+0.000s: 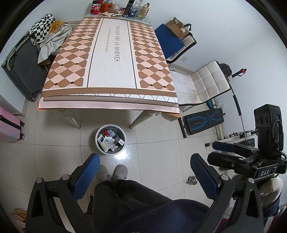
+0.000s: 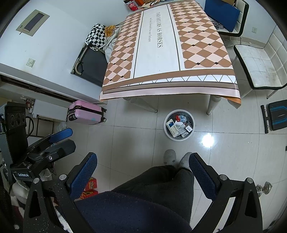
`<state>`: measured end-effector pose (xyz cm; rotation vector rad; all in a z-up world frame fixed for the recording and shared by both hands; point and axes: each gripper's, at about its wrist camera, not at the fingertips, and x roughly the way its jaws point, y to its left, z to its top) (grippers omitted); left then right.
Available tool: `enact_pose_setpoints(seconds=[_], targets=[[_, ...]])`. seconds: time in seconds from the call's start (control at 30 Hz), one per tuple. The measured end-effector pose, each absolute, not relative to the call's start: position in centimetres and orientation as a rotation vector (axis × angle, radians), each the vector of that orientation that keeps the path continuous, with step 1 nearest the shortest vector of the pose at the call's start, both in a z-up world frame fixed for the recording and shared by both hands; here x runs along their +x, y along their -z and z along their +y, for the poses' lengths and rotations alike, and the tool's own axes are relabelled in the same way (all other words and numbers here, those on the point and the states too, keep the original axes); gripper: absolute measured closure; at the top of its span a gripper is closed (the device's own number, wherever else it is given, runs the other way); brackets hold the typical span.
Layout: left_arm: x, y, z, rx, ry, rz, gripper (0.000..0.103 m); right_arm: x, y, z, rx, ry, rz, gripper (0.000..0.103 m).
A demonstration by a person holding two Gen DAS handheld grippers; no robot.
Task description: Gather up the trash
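A round white trash bin (image 1: 100, 149) stands on the tiled floor in front of the table, holding several small cardboard boxes (image 1: 107, 141). It also shows in the right wrist view (image 2: 168, 134), with the boxes (image 2: 176, 126) inside. My left gripper (image 1: 145, 172) is open and empty, held above the person's legs, well back from the bin. My right gripper (image 2: 142, 170) is open and empty at the same height. The right gripper also shows at the right edge of the left wrist view (image 1: 224, 147).
A table with a diamond-patterned cloth (image 1: 111, 59) stands beyond the bin, with bottles and cans (image 1: 114, 8) at its far end. White chairs (image 1: 206, 82), a pink suitcase (image 2: 86, 113), a dark suitcase (image 1: 21, 68) and a bench pad (image 1: 202, 121) surround it. Red boxes (image 2: 90, 186) lie on the floor.
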<state>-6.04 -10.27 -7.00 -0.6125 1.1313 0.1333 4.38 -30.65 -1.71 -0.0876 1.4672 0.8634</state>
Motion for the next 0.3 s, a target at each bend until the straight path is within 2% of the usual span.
enact_pose_setpoints(seconds=[0.3], targets=[[-6.2, 7.3, -11.3, -0.622, -0.128, 1.132, 0.000, 4.5, 1.5, -31.6, -0.096, -0.883, 1.471, 0.000]])
